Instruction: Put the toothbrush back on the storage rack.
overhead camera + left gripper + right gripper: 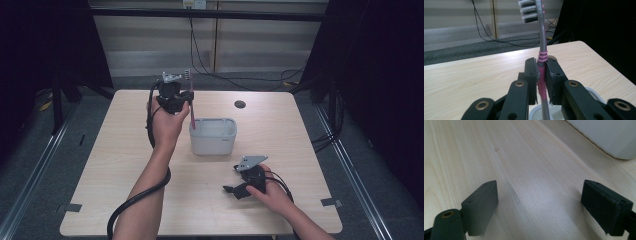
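Observation:
A pink and grey toothbrush (542,53) stands upright with its dark bristles at the top, and my left gripper (541,75) is shut on its ribbed handle. In the high view that left gripper (186,104) hangs over the left rim of a white rectangular container (213,136), and the toothbrush (191,107) reaches down with its lower end at the container's left edge. My right gripper (229,189) lies low on the table in front of the container, jaws open with nothing between them. In its own view the right gripper (539,202) faces bare wood, the container (609,135) beyond.
The light wooden table (125,150) has a small dark round hole (240,104) at the back right. Black cables trail from both grippers. Dark frames and curtains flank the table, with cables on the floor behind.

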`<state>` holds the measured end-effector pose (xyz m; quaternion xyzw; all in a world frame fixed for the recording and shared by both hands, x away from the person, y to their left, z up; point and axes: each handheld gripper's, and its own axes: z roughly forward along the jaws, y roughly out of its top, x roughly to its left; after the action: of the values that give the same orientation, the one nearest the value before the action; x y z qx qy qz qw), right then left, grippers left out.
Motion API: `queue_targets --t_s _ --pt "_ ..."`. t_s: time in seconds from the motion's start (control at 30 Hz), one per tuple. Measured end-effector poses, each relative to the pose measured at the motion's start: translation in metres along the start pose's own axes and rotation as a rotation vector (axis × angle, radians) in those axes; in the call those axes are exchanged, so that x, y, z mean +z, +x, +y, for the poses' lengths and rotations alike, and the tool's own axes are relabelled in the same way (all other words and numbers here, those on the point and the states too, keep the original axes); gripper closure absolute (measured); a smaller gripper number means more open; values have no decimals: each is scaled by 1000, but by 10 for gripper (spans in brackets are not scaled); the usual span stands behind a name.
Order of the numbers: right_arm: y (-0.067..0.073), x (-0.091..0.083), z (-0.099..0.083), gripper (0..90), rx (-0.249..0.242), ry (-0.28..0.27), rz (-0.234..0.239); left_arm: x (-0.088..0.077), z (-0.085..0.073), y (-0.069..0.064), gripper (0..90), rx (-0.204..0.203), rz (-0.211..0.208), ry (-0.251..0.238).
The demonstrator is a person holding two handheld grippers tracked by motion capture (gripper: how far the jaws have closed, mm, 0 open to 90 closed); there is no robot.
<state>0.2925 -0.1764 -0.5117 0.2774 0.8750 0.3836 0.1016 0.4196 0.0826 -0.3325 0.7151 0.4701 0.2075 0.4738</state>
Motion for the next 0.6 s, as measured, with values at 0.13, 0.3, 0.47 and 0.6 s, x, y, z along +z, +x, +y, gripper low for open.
queue_targets --t_s 0.13,0.3,0.47,0.6 --pt "0 0 0 136 0 0 0 3 -3 2 804 -4 7 6" --pt "0 0 0 136 -1 0 0 6 -6 3 803 -4 4 5" --pt "0 0 0 136 0 0 0 8 -9 1 803 -5 -2 2" --pt "0 0 0 136 1 1 0 10 -13 -1 803 -1 1 6"
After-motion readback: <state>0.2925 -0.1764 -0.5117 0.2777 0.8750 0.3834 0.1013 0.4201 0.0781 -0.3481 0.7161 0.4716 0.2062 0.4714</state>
